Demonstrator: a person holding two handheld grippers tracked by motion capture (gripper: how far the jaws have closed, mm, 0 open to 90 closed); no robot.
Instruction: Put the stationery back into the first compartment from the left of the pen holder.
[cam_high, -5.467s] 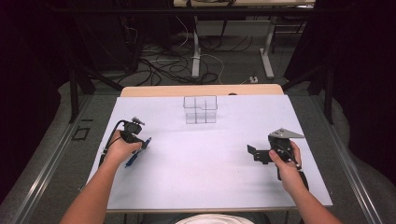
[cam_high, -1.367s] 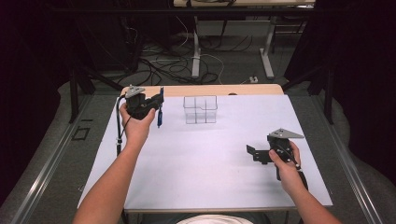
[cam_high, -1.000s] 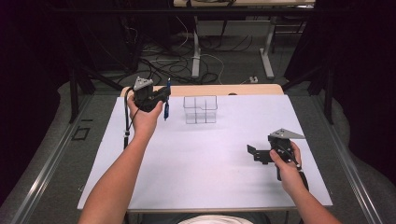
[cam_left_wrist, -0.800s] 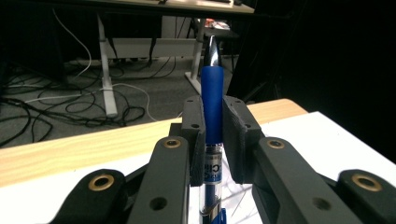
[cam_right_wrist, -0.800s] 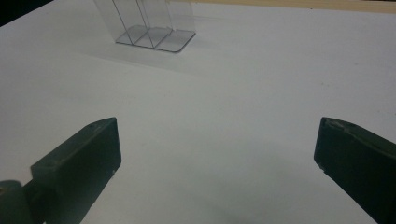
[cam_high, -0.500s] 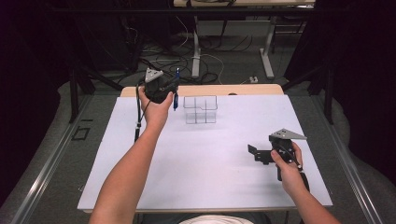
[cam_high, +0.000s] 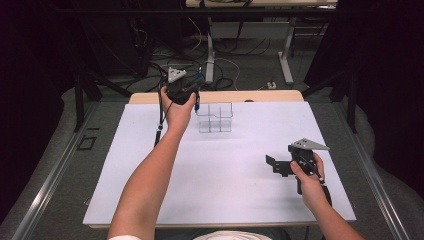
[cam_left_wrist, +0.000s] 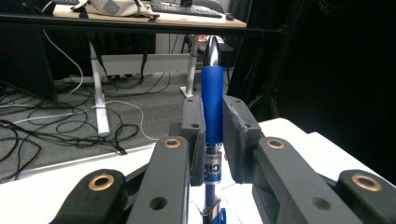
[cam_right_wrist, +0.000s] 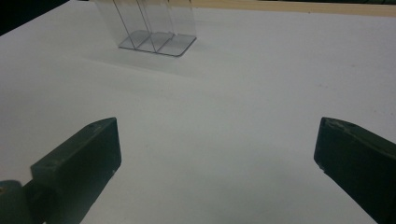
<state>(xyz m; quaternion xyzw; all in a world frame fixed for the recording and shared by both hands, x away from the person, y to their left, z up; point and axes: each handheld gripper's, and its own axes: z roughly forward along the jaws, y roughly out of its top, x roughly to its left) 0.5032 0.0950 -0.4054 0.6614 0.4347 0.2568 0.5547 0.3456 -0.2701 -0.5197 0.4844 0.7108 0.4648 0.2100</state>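
Pen upright in left gripper

Your white table stands on a grey floor in a dark room. Behind it you see tangled cables on the floor and another desk on white legs.

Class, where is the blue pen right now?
The blue pen is clamped upright in the left gripper, held just left of the clear organizer at the table's far edge.
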